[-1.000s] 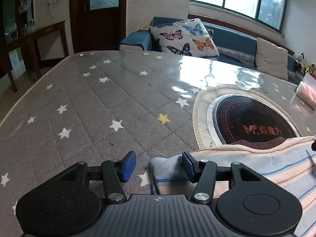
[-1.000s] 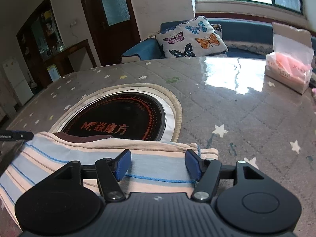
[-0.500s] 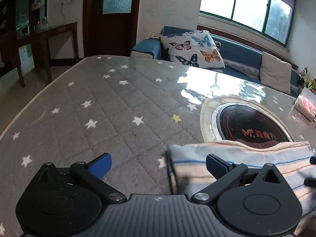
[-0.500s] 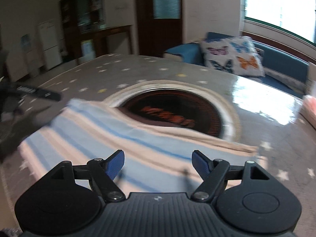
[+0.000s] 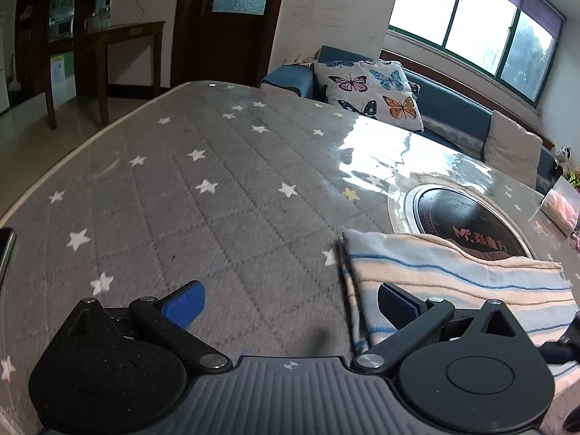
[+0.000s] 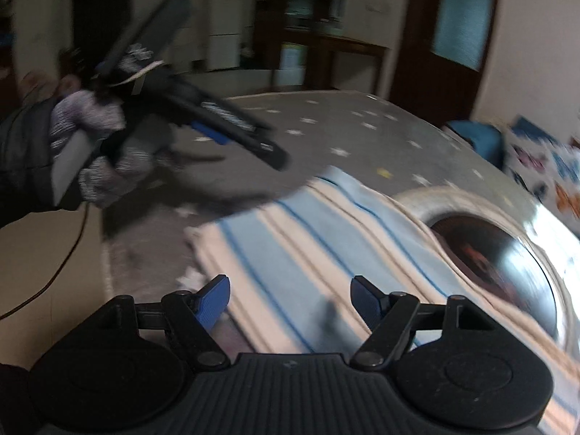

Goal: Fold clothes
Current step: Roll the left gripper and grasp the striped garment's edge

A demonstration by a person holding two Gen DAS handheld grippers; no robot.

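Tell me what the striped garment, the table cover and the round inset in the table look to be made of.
Striped garment: soft woven or knit cloth, matte; it creases and drapes in folded layers.
Table cover: quilted grey fabric with printed stars, apparently under a clear glossy sheet, since window glare reflects off it.
Round inset: dark glossy glass or ceramic with a metal-looking ring, likely a cooktop; uncertain.

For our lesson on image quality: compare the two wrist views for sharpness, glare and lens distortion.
Left wrist view: mostly sharp, window glare on the glossy table cover, fisheye bending the table edge. Right wrist view: motion blur smears the striped garment and the room, and it looks dimmer.
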